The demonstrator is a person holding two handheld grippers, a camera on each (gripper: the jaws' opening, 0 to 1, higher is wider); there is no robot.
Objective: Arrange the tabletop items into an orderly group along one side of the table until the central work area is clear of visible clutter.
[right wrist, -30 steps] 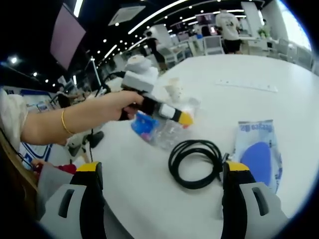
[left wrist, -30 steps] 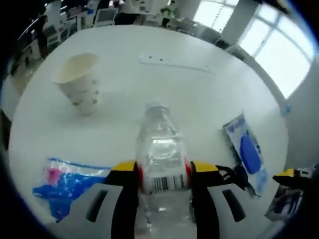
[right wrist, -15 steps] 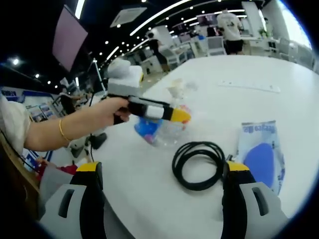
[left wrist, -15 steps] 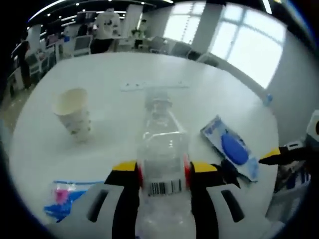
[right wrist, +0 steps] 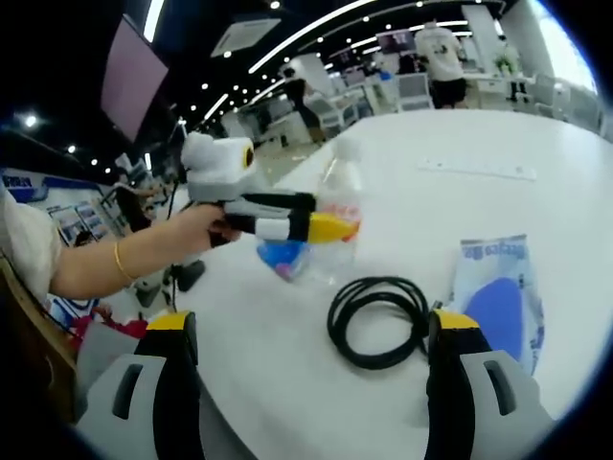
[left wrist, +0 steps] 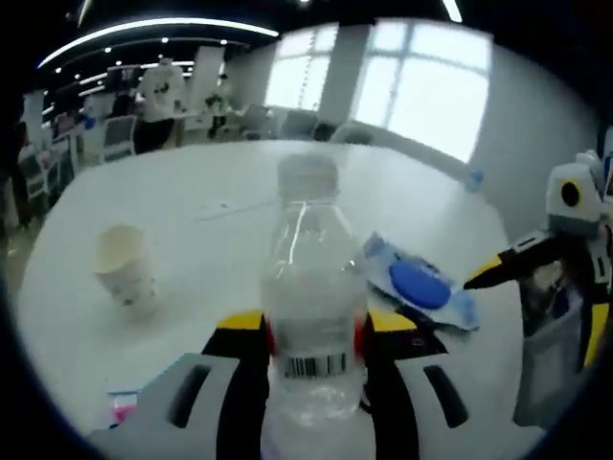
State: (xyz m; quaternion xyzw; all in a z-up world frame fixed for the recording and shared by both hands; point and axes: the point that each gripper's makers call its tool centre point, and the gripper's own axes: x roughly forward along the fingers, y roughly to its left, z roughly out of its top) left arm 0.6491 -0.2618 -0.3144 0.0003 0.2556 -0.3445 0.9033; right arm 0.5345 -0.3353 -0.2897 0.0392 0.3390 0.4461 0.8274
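Clear plastic water bottle (left wrist: 311, 316) clamped upright between jaws of left tool (left wrist: 311, 335), raised above white round tabletop (left wrist: 220, 220). White paper cup (left wrist: 123, 276) seen left of bottle, blue-white packet (left wrist: 417, 285) right. Right tool (right wrist: 311, 335) spread wide, nothing gripped; black coiled cable (right wrist: 376, 319) lies between bottle and packet.

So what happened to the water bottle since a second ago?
The left gripper stayed shut on the water bottle and tipped it from lying slanted to upright. The right gripper stayed open; the black cable, blue packet and paper cup stayed put.
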